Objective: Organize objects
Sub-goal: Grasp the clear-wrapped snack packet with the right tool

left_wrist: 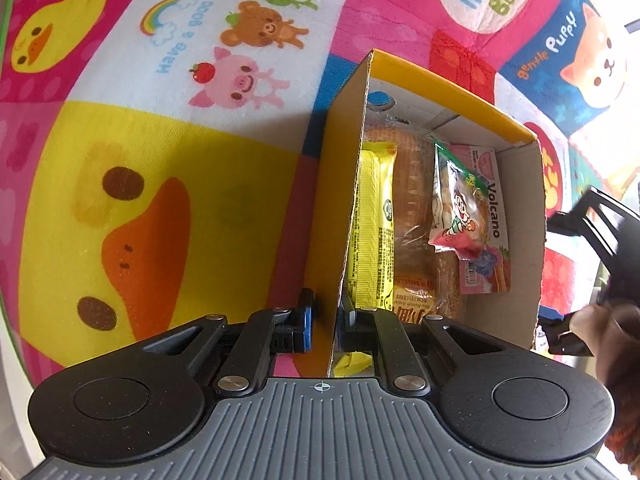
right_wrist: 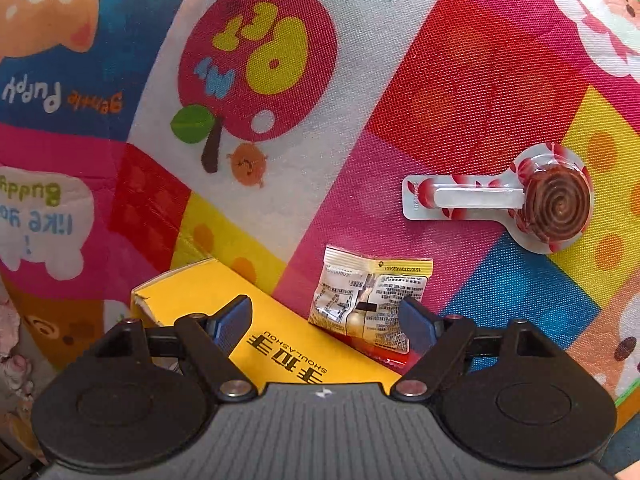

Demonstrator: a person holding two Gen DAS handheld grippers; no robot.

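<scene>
Left tool (left_wrist: 324,326) clamps yellow box (left_wrist: 448,94) wall; right tool (right_wrist: 326,322) spread wide, empty.
Crinkled sachet (right_wrist: 368,300) lies on mat beside box, lollipop (right_wrist: 520,196) farther right; foil may slip when pinched.

The left gripper (left_wrist: 325,322) is pointed steeply downward with its jaws clamped close together on a thin wall, while the right gripper (right_wrist: 326,322), likewise angled down, is held with its jaws spread wide and nothing pressed between them.
</scene>
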